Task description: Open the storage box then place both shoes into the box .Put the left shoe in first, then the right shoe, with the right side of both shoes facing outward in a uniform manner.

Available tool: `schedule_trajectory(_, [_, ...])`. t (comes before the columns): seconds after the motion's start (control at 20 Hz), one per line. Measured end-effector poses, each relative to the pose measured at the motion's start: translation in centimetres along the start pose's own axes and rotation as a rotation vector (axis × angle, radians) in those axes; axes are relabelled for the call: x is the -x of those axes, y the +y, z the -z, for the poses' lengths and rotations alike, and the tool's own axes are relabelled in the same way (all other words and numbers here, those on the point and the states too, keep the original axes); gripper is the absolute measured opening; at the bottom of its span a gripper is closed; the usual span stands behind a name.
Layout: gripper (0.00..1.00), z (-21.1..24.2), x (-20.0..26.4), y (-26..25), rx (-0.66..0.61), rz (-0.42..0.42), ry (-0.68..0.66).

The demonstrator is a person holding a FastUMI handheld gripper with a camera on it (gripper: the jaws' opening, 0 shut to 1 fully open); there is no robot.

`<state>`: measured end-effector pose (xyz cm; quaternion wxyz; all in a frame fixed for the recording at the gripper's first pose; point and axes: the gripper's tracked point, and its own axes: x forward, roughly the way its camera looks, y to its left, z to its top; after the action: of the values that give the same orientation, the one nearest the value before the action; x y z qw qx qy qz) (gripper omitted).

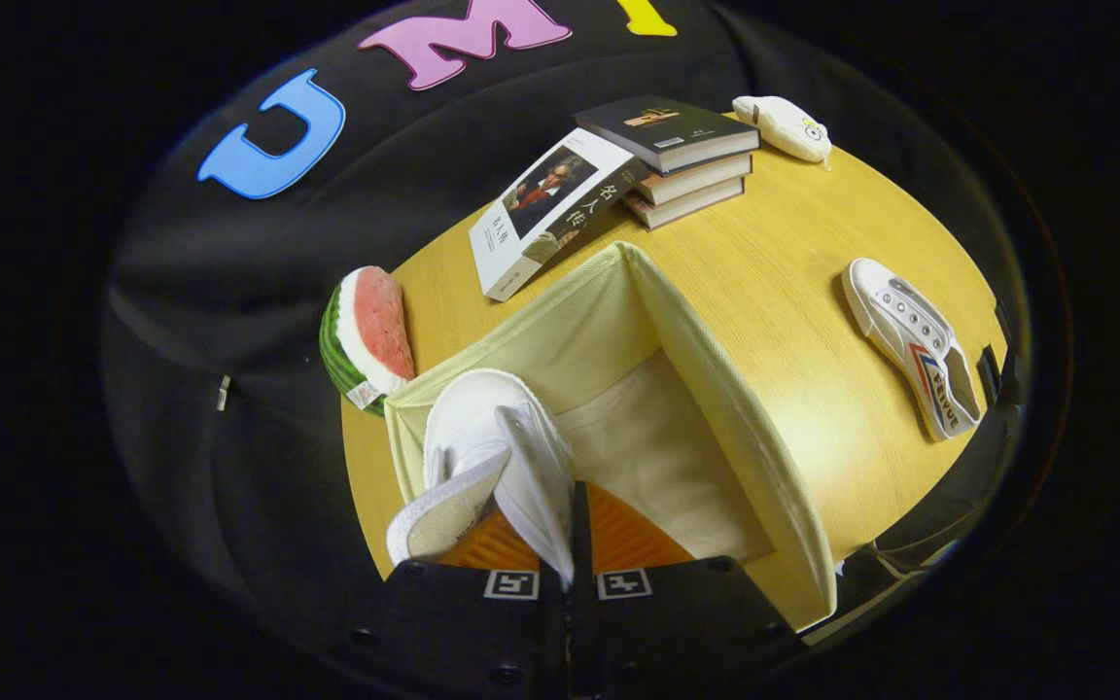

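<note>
shoe held over the open box

while the gripper (575, 544) hangs above the open storage box (716, 389), its two fingers are closed almost together on a thin edge of a white shoe (497, 457), which is pinched between them. this shoe hangs toe-away from the fingers, over the near left corner of the box, with its body lying against the box's left wall. whether it touches the box floor i cannot tell. the box is a pale cloth one with upright sides and a bare pale floor, standing on a yellow wooden table (793, 282).

the second shoe (915, 345) lies on its side on the table, well apart from the box to the right, white with red and blue stripes near the heel.

beyond the box a stack of books (682, 160) sits on the table, with one more book (550, 214) leaning off it toward the box's far corner. a small white plush toy (784, 126) lies just beside the stack. a watermelon-slice toy (366, 335) sits at the table's left edge, near the box's left wall.
</note>
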<state>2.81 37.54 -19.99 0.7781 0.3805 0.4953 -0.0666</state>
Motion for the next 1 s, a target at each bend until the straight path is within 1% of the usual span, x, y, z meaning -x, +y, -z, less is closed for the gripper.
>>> schedule_trajectory(0.05, [0.10,0.3,-0.2,0.6,-0.007,-0.037,0.013])
schedule_trajectory(0.1, [0.15,0.9,-0.2,0.7,-0.013,-0.068,0.046])
schedule_trajectory(0.2, [0.32,2.7,0.3,1.0,-0.048,-0.137,0.114])
schedule_trajectory(0.25, [0.49,2.6,0.4,1.0,-0.040,-0.153,0.121])
schedule_trajectory(0.35, [0.82,2.1,1.0,1.5,-0.001,-0.210,0.106])
schedule_trajectory(0.4, [0.86,1.8,1.6,1.6,0.012,-0.229,0.096])
schedule_trajectory(0.45, [0.92,1.7,2.1,1.5,0.021,-0.244,0.092])
schedule_trajectory(0.55, [0.93,1.1,3.6,1.5,0.048,-0.284,0.077])
schedule_trajectory(0.65, [0.94,-0.5,5.6,1.0,0.086,-0.329,0.016])
schedule_trajectory(0.75, [0.95,-3.3,8.2,0.3,0.118,-0.372,-0.102])
schedule_trajectory(0.85, [0.94,-5.8,10.8,-0.4,0.150,-0.411,-0.193])
schedule_trajectory(0.9, [0.94,-6.8,12.0,-1.2,0.179,-0.422,-0.230])
schedule_trajectory(1.0, [0.95,-10.0,14.0,-3.2,0.236,-0.412,-0.333])
